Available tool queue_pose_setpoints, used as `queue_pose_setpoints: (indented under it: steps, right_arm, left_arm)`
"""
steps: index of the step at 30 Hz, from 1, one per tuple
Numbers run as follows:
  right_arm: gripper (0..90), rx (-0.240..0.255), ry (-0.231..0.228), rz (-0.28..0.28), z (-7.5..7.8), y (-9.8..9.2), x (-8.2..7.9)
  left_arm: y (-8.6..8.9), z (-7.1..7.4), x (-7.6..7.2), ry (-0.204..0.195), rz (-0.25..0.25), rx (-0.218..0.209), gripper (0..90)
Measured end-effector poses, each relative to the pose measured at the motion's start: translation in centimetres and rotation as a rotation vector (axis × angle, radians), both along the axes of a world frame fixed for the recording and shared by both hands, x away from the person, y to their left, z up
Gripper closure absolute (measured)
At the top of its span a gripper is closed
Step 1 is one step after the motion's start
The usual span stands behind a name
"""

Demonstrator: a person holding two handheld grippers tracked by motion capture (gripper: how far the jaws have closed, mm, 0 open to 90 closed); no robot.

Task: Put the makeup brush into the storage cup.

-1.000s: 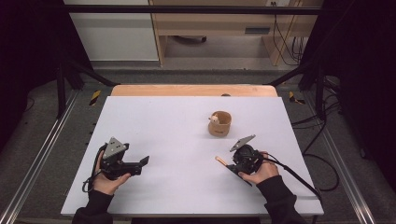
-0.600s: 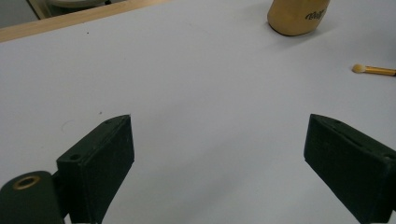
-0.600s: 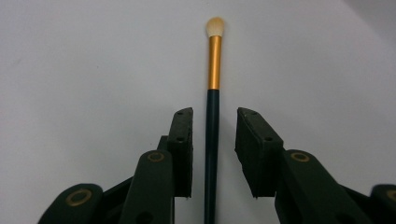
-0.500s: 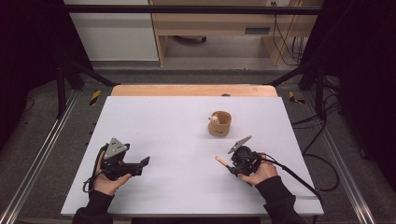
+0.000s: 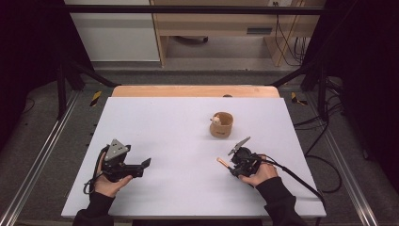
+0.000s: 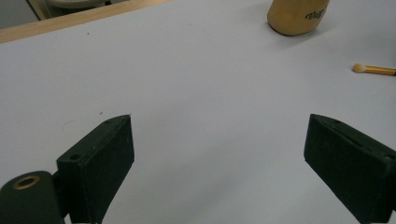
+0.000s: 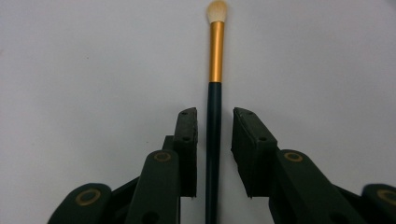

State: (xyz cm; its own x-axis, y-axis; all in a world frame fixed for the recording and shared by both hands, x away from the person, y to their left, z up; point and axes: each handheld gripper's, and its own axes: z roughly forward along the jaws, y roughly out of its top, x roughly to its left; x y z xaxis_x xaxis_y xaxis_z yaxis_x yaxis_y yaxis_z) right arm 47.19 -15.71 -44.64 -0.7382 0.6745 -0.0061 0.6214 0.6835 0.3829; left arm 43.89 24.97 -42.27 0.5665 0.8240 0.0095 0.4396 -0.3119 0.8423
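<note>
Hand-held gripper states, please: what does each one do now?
Left hand-held gripper: open, nothing between its jaws.
Right hand-held gripper: jaws just closing around the makeup brush, still open.

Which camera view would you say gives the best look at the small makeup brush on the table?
The right gripper view: the brush runs lengthwise between the jaws, showing pale tip, gold ferrule and dark handle, with a slight gap at each pad. The left gripper view catches its tip and ferrule at the right edge. The high view shows a small sliver beside the right gripper.
</note>
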Motion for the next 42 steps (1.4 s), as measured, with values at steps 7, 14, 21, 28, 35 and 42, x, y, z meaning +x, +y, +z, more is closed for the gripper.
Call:
queue_pose_setpoints:
  steps: [7, 14, 21, 28, 35, 42]
  right_arm:
    - [73.5, -0.007, 0.008, 0.007, -0.06, -0.03, 0.02]
    - [74.7, -0.016, 0.023, 0.007, -0.02, -0.05, -0.13]
    - [76.2, -0.030, 0.040, 0.013, -0.29, 0.03, 0.01]
    - [78.6, -0.038, 0.048, 0.018, -0.32, 0.05, -0.09]
    - [81.5, -0.042, 0.055, 0.011, -0.34, 0.10, -0.08]
    - [83.5, -0.043, 0.052, 0.013, -0.35, 0.13, -0.11]
  left_arm:
    - [-0.01, 0.00, -0.01, -0.001, 0.000, 0.001, 8.1]
    - [-0.05, 0.00, -0.03, -0.001, -0.001, 0.002, 8.1]
    - [0.03, 0.00, -0.01, 0.000, 0.001, -0.001, 8.1]
    - [-0.01, 0.00, -0.02, 0.000, -0.001, 0.003, 8.1]
    - [-0.02, -0.02, 0.00, 0.000, 0.000, 0.002, 8.1]
    - [-0.02, 0.00, -0.01, 0.000, -0.002, 0.004, 8.1]
